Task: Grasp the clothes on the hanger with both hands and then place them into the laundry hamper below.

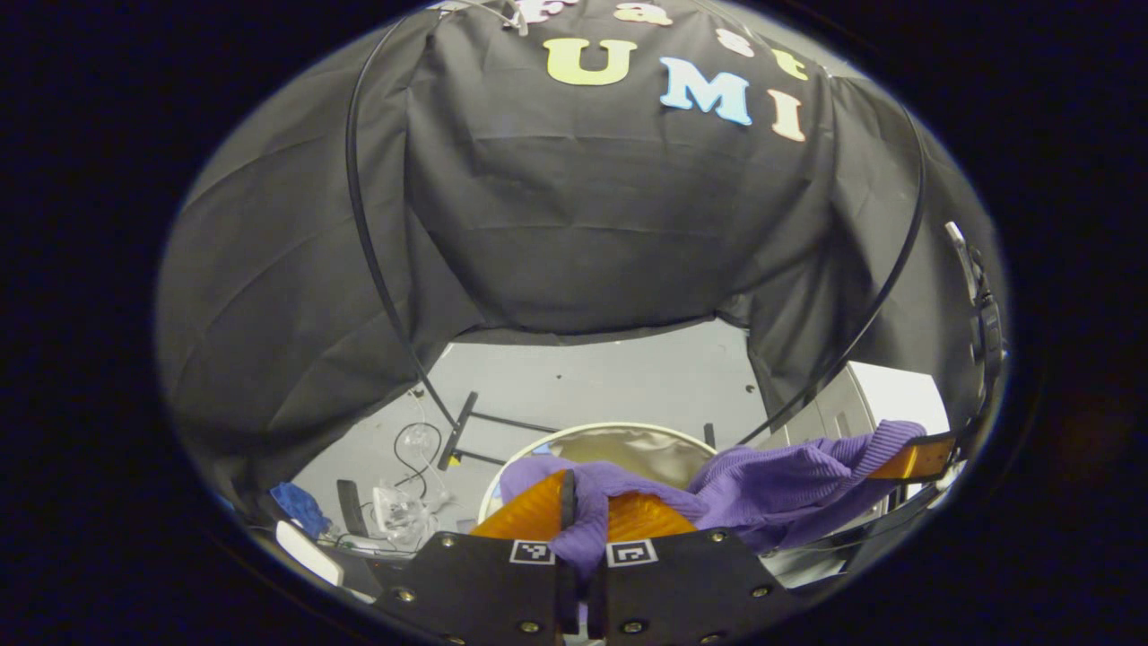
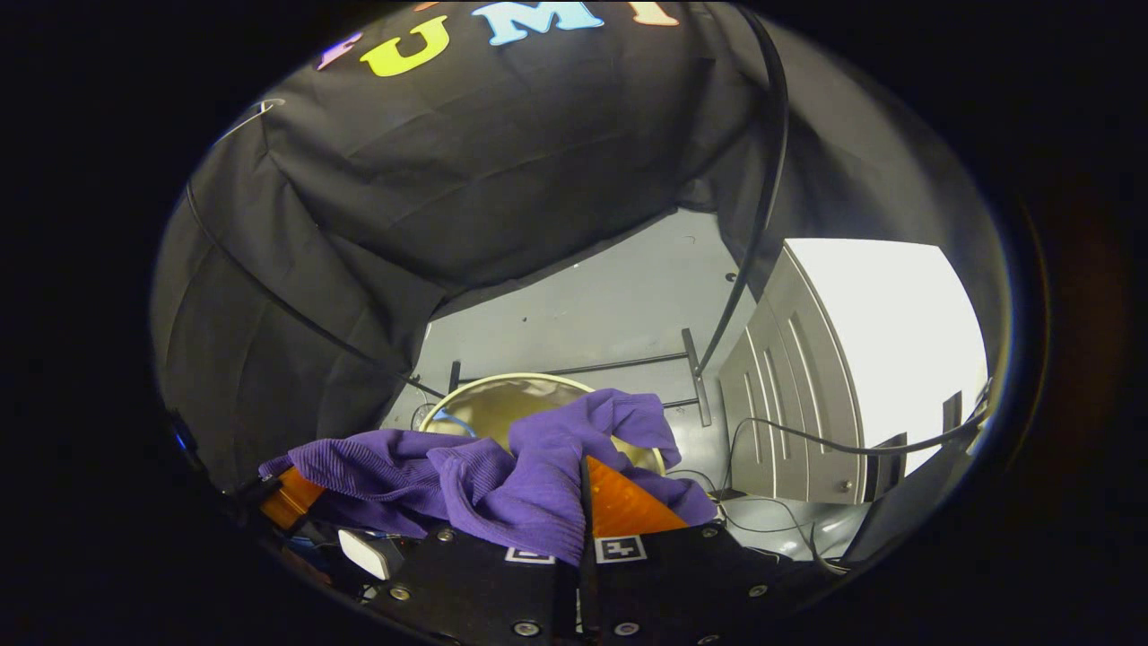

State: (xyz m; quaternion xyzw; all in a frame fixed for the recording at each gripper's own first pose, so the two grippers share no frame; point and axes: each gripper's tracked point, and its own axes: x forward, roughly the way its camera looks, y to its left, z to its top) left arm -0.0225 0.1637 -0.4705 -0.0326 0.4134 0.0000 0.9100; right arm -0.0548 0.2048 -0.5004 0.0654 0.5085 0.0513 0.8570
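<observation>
A purple knitted garment (image 1: pixel 789 484) hangs stretched between my two grippers, just above a round laundry hamper (image 1: pixel 637 451) with a pale rim. In the left gripper view, my left gripper (image 1: pixel 587 504) is shut on one end of the cloth, which bunches over its fingers. Farther right, the right gripper (image 1: pixel 924 458) holds the other end. In the right gripper view, the garment (image 2: pixel 404 467) drapes over my right gripper (image 2: pixel 578 492), which is shut on it and has one finger buried in the folds. The left gripper (image 2: pixel 287 498) shows at the far left, the hamper (image 2: pixel 493 408) behind.
Thin black rack tubes (image 1: pixel 368 269) arc up on both sides, with their foot bars (image 2: pixel 695 377) on the grey floor behind the hamper. Cables, a clear plastic bag (image 1: pixel 399 511) and a blue cloth (image 1: pixel 300 507) lie at the left. A pale panelled cabinet (image 2: pixel 789 404) stands at the right.
</observation>
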